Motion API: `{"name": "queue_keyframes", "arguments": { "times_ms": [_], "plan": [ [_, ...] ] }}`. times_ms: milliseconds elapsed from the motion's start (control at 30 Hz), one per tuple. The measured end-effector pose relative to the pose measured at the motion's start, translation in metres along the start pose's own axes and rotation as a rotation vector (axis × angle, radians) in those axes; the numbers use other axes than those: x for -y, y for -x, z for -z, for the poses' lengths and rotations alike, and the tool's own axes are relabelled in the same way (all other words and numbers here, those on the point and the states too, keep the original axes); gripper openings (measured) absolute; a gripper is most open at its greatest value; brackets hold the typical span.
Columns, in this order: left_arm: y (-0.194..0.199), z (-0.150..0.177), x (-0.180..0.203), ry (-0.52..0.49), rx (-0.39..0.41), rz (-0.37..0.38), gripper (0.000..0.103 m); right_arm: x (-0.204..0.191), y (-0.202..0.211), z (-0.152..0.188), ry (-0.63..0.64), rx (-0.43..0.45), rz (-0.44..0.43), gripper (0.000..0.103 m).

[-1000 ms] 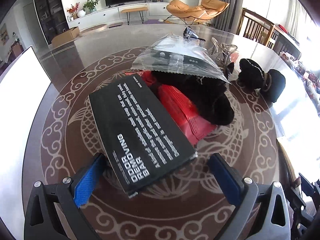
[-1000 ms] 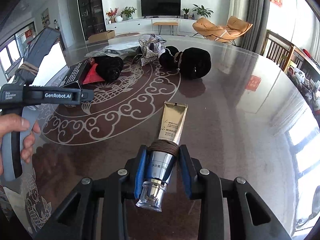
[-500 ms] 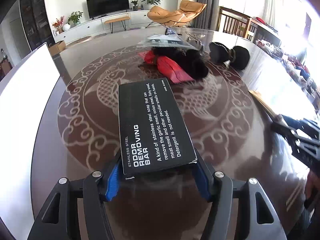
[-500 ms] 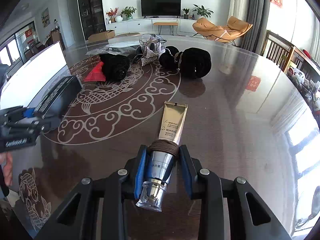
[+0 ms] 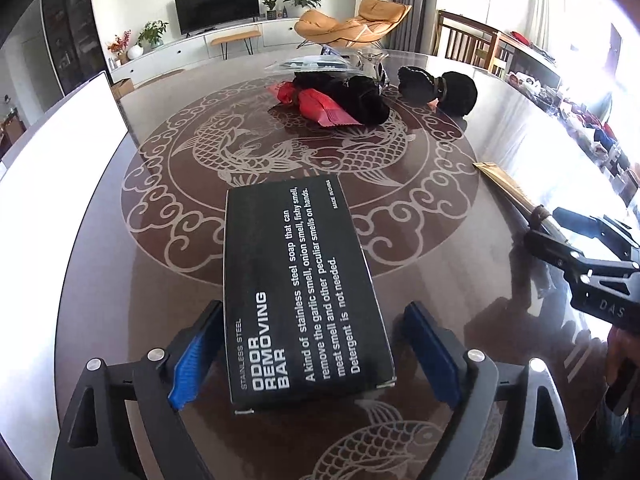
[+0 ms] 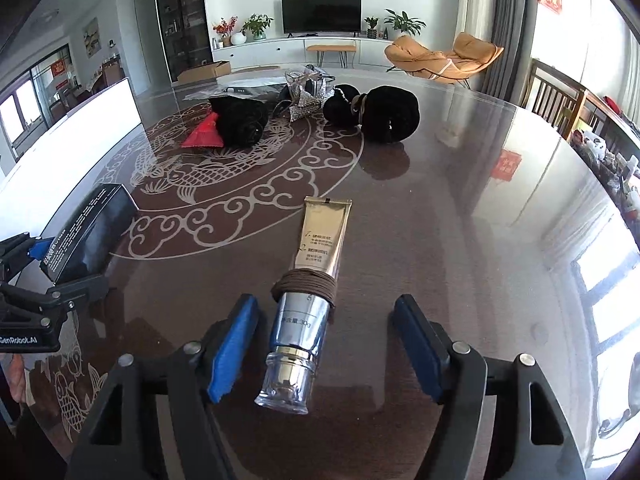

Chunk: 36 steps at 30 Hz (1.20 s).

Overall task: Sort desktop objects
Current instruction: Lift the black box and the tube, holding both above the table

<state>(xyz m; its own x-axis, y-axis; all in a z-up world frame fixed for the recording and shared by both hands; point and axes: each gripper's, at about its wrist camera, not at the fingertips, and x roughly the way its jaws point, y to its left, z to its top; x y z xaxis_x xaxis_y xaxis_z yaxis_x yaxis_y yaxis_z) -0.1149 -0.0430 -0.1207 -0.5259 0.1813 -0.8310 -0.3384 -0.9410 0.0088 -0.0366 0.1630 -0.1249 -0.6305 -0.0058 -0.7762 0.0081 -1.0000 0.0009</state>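
A black box (image 5: 300,284) printed "ODOR REMOVING BAR" lies flat on the table between the open fingers of my left gripper (image 5: 316,356); the blue pads stand apart from its sides. The box also shows at the left of the right wrist view (image 6: 88,232). A gold and silver cosmetic tube (image 6: 308,292) with a brown cord wound round it lies on the table between the open fingers of my right gripper (image 6: 328,352), not touched by the pads. The tube's end shows in the left wrist view (image 5: 504,184).
At the far side of the patterned table (image 6: 460,208) lie a red packet (image 5: 324,106), a black cloth (image 5: 356,96), black rolled items (image 6: 380,112), a glittery bag (image 6: 308,96) and a clear plastic bag (image 5: 308,64). A white panel (image 5: 52,152) stands at the left.
Both grippers have opened. The left let go of the black box, now lying on the near table; the right let go of the tube, which lies between its fingers.
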Motion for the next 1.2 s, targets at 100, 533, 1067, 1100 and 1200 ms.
{"name": "queue_keyframes", "arguments": {
  "times_ms": [100,533,1067,1100,1200],
  "plan": [
    [-0.0035,-0.0023,0.0010,0.016,0.007,-0.009,0.095,-0.0031,-0.0017,0.0000,0.014,-0.008,0.007,0.081],
    [-0.0069,-0.0012,0.0035,0.039,0.021,-0.022,0.103,-0.0012,-0.0019,0.0012,-0.001,-0.012,0.019,0.086],
    [-0.0071,-0.0016,0.0030,0.039,0.021,-0.022,0.103,0.0005,-0.0027,0.0006,-0.012,-0.017,0.030,0.090],
    [-0.0071,-0.0016,0.0030,0.039,0.021,-0.022,0.103,0.0005,-0.0027,0.0006,-0.012,-0.017,0.029,0.090],
    [-0.0071,-0.0016,0.0031,0.038,0.021,-0.022,0.103,0.0005,-0.0026,0.0005,-0.012,-0.017,0.030,0.091]
  ]
}}
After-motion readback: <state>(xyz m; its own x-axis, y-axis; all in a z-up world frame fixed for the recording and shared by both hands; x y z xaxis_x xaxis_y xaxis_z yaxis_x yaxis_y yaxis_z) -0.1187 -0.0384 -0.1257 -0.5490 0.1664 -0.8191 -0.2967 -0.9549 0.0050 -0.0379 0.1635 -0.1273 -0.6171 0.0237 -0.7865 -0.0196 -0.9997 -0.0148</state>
